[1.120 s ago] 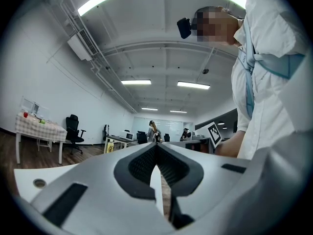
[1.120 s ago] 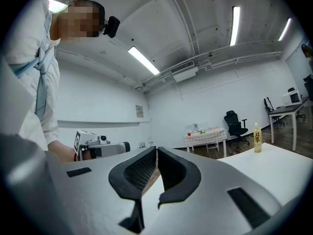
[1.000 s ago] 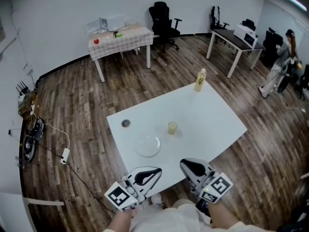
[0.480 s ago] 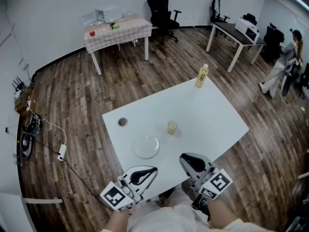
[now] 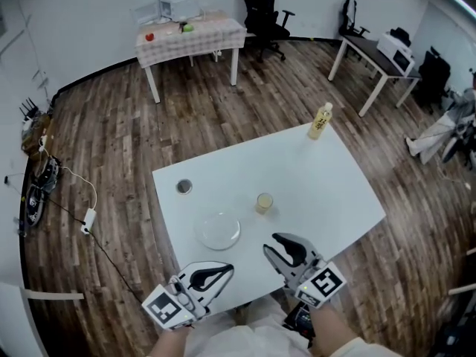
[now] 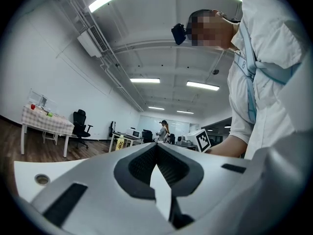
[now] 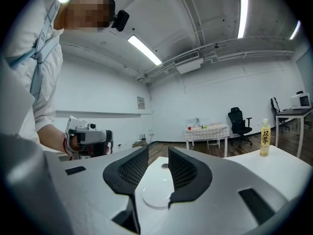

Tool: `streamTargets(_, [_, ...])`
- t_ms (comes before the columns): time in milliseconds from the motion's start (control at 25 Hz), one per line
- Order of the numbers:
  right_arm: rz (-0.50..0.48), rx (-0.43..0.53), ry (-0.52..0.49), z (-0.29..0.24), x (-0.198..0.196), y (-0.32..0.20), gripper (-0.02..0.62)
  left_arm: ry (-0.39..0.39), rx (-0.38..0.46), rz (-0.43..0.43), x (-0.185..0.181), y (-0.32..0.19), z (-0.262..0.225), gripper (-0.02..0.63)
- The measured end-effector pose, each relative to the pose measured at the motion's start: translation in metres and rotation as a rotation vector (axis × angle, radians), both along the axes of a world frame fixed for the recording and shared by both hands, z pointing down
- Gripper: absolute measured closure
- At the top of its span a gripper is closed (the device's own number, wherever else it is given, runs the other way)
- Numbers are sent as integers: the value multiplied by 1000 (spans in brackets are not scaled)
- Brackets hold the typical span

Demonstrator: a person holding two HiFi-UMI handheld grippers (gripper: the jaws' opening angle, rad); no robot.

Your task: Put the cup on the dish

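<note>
A small yellowish cup [image 5: 264,202] stands near the middle of the white table [image 5: 327,184]. A clear round dish [image 5: 219,230] lies to its left and nearer me, apart from it. My left gripper [image 5: 223,271] hovers at the table's near edge, below the dish, jaws shut and empty [image 6: 156,147]. My right gripper [image 5: 277,245] is over the near edge, just short of the cup. Its jaws are opening with nothing between them [image 7: 157,155]. The dish [image 7: 157,192] shows through that gap; the cup is hidden in this view.
A yellow bottle [image 5: 320,120] stands at the table's far right corner. A small dark round object [image 5: 184,187] lies at the left. Behind are a checkered table [image 5: 190,36], office chairs [image 5: 265,10] and a desk [image 5: 372,58]. Cables [image 5: 85,214] lie on the wood floor at left.
The right gripper's jaws have parted from shut. Both grippers have shifted a little left along the table's near edge. The cup and the dish have not moved.
</note>
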State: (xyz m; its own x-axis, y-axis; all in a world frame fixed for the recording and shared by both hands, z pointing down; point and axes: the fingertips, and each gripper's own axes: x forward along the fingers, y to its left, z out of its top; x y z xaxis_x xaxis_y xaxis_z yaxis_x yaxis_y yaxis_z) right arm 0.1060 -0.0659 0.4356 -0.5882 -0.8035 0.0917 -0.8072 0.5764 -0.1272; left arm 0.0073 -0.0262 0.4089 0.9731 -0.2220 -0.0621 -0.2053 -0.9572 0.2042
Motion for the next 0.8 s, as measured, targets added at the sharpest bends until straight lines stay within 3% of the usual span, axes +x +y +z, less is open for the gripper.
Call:
streamTargets(360, [-11, -8, 46, 25, 4, -23, 413, -21, -22, 12, 6, -4, 20, 606])
streamTargets(800, [77, 4, 42, 57, 29, -64, 350, -14, -45, 17, 15, -19, 36, 606])
